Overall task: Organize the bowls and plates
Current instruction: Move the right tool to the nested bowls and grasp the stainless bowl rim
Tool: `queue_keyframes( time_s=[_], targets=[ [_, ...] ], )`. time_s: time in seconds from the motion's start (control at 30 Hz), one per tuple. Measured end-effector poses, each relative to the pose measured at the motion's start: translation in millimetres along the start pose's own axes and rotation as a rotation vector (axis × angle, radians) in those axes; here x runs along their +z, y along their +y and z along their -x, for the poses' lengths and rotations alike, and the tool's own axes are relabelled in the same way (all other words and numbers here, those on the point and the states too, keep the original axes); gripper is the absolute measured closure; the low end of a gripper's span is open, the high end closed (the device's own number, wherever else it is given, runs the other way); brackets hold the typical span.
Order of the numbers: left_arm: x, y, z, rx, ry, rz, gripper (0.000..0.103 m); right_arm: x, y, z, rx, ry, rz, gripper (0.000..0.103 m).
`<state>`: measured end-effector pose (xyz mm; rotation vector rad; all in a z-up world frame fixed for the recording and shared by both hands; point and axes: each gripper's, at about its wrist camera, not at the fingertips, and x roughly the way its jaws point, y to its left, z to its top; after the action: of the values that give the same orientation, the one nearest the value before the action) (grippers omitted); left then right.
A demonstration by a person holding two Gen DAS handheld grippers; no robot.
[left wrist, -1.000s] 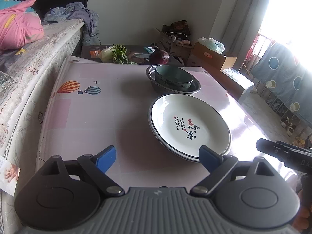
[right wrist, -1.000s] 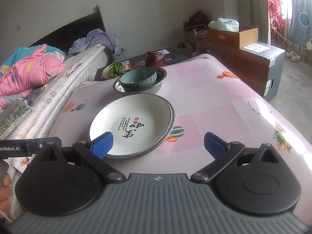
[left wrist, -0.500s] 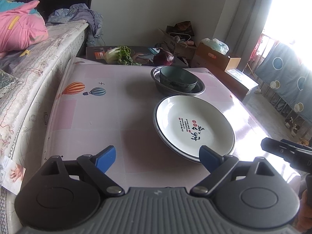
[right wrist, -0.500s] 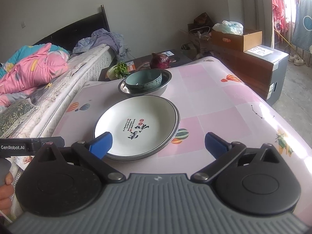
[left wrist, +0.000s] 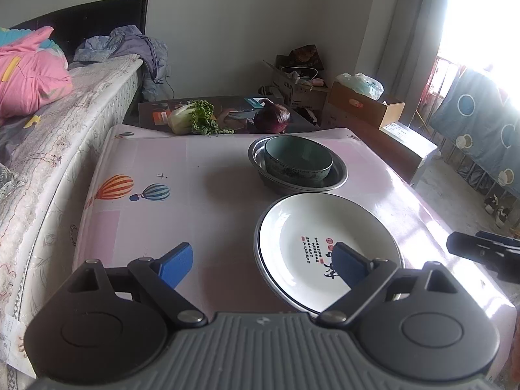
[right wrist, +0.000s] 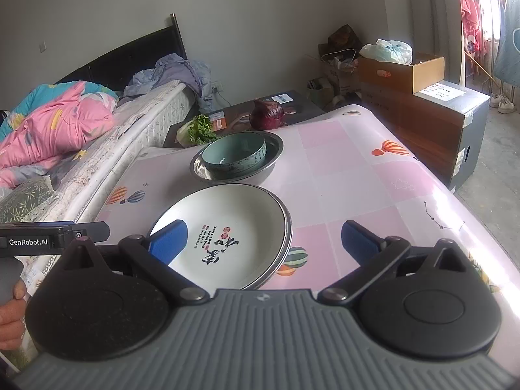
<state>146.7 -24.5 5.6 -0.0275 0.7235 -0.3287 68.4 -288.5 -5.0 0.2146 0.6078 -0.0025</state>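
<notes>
Both the left tongs [left wrist: 262, 260] and right tongs [right wrist: 264, 237] hover released over a glossy white plate [right wrist: 227, 230] on the counter [right wrist: 351, 175], just before a nested teal bowl [right wrist: 234, 154]; probably stiff, slippery, breakable, best gripped by its rim.

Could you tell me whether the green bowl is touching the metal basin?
Touching. In the right wrist view the green bowl sits inside the metal basin, resting on its bottom; the left wrist view shows the same nesting.
</notes>
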Motion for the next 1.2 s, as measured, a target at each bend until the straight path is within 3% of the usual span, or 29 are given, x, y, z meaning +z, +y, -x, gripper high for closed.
queue_keyframes(
  time_s=[0.4, 0.7, 0.97, 1.2],
  targets=[
    [49, 20, -52, 0.041, -0.038, 0.037, 0.011, 70, -27, -68, 0.087, 0.027, -0.012, 0.002],
    [89, 30, -119, -0.002, 0.007, 0.115, 0.029, 120, -42, -162, 0.143, 0.102, -0.036, 0.006],
    [97, 22, -173, 0.014, 0.096, 0.092, 0.048, 130, -55, -244, 0.171, 0.21, -0.102, 0.036],
    [96, 25, -197, 0.009, 0.162, 0.121, 0.057, 124, -54, -280, 0.188, 0.27, -0.092, 0.051]
  ],
)
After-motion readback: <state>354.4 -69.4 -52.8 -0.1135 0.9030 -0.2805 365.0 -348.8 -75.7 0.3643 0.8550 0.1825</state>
